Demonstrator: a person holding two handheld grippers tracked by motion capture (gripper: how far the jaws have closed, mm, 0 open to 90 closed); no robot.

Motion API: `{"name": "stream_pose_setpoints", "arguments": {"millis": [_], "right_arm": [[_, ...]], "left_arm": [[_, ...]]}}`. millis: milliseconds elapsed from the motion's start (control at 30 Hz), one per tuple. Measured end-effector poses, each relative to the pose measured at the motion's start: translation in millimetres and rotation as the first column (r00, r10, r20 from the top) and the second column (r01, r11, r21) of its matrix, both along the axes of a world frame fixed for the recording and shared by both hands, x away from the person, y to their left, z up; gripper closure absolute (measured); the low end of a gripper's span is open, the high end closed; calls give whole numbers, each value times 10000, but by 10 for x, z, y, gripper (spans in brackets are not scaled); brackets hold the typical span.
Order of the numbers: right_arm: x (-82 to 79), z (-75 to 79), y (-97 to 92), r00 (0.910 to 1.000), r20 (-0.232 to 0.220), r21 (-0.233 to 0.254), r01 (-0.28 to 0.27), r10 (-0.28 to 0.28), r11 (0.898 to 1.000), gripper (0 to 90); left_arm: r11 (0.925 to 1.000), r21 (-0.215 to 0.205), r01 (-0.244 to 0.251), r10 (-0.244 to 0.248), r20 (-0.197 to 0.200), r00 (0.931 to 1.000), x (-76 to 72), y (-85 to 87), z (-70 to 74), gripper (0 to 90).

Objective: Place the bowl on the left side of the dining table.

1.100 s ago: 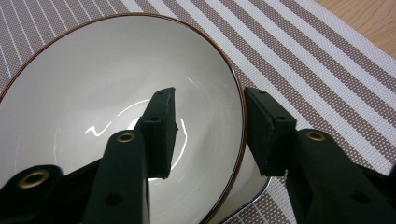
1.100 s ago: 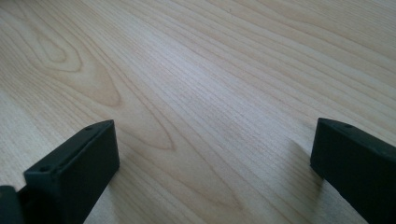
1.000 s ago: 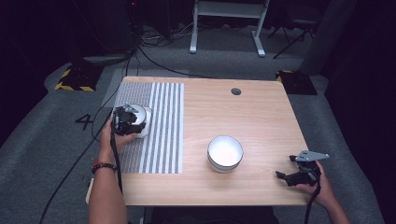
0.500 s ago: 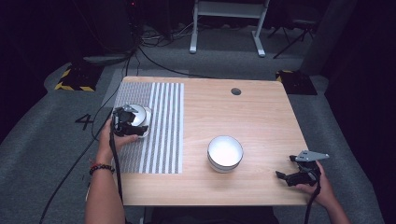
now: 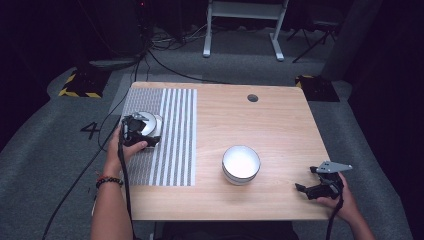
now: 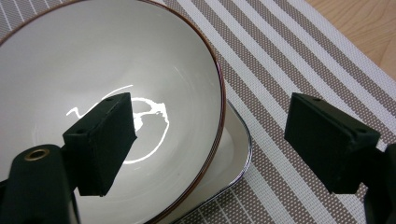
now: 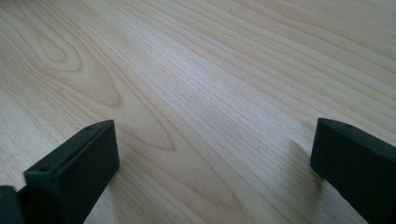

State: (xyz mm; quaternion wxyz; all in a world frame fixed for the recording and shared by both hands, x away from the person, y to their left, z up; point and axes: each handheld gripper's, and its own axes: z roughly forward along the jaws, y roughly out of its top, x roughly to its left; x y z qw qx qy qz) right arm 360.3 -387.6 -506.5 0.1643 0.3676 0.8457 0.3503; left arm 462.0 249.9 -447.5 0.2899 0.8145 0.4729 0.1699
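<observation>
Left tool (image 6: 210,140) has just been opening, jaws now straddling the white bowl's (image 6: 116,84) rim without pinching it, so the bowl looks released onto the striped placemat (image 6: 299,60); right tool (image 7: 215,163) sits open over bare desk (image 7: 210,70).

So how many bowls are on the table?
2. One bowl on the striped mat sits at the table's left, resting in a shallow dish, with the left gripper at its rim. The other bowl stands on bare wood near the middle. None seems hidden.
</observation>
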Motion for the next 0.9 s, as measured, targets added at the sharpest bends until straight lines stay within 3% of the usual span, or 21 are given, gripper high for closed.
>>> {"name": "stream_pose_setpoints", "arguments": {"millis": [100, 200, 633, 700, 900], "right_arm": [[0, 0, 0, 10000, 1, 0, -3, 3, 10000, 12], [0, 0, 0, 10000, 3, 0, -1, 1, 10000, 12], [0, 0, 0, 10000, -1, 2, 2, -2, 10000, 12], [0, 0, 0, 10000, 3, 2, 3, -3, 10000, 12], [0, 0, 1, 10000, -2, 7, 7, -7, 10000, 12]], "left_arm": [[9999, -29, 146, -146, -20, 9999, -6, -12, 7, 164], [9986, 471, 237, -237, -10, 9997, 0, -62, 20, 164], [9984, 492, 295, -300, 87, 9995, -30, -142, 61, 164], [9969, 700, 371, -394, 321, 9987, -44, -171, 90, 164], [9972, 499, 563, -586, 457, 9972, -83, -213, 134, 170]]}}
